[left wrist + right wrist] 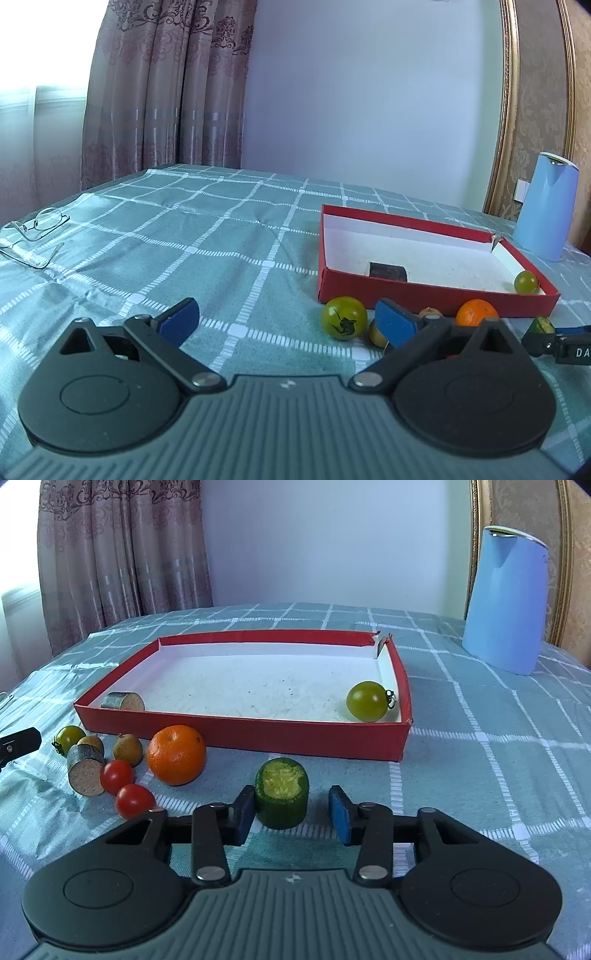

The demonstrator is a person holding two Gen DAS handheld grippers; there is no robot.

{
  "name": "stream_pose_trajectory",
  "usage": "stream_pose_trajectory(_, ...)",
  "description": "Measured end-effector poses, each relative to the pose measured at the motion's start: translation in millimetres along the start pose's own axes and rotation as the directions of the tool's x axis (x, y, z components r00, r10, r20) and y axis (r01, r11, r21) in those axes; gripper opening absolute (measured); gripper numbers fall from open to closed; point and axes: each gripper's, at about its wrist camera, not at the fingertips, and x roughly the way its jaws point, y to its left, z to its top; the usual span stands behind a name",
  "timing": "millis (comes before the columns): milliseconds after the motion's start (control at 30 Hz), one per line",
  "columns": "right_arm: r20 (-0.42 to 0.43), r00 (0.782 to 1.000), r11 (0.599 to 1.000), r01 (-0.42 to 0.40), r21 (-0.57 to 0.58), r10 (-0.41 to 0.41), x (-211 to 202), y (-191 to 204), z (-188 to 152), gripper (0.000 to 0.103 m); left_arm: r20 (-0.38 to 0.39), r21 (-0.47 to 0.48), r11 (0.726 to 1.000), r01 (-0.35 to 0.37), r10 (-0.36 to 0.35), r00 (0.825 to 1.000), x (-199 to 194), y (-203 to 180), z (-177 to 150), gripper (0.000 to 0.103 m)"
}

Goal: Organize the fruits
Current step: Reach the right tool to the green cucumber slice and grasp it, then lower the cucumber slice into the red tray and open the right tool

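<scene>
The right tool [291,812] stands open around the short green cucumber chunk with a seedy cut top [282,794] on the checked counter [480,775] before the shallow red cardboard box [240,734], gripping nothing; light, firm yet slick-skinned, it seems best pinched across its rind sides.

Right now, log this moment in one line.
right hand-held gripper: open, straddling cucumber piece | left hand-held gripper: open, idle | red box: green tomato

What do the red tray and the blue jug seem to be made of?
Tray: likely cardboard, matte red outside, white inside; one far corner is torn and bent. Jug: probably smooth plastic with a soft sheen, though the look leaves it open.
</scene>
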Motion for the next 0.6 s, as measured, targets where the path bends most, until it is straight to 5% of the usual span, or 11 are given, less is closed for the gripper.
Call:
stream_pose_trajectory(133, -0.005, 1.000, 1.000, 0.002, -0.028, -0.002, 2.0, 5.5, 0.8, 0.029, 0.000, -0.006, 1.000, 0.003, -0.003, 1.000, -0.2, 0.1, 0.2, 0.101)
stream_pose_trajectory(400, 0.040, 0.999, 1.000, 0.005, 0.001, -0.005, -5.3, 4.2, 4.2, 0.027, 0.004, -0.012, 1.000, 0.009, -0.009, 1.000, -0.2, 0.7, 0.2, 0.101)
stream_pose_trajectory(600, 0.105, 0.994, 0.999, -0.006, 0.053, 0.000, -7.2, -6.9, 38.1, 0.027, 0.003, -0.009, 1.000, 0.005, -0.005, 1.000, -0.1, 0.3, -0.9, 0.101)
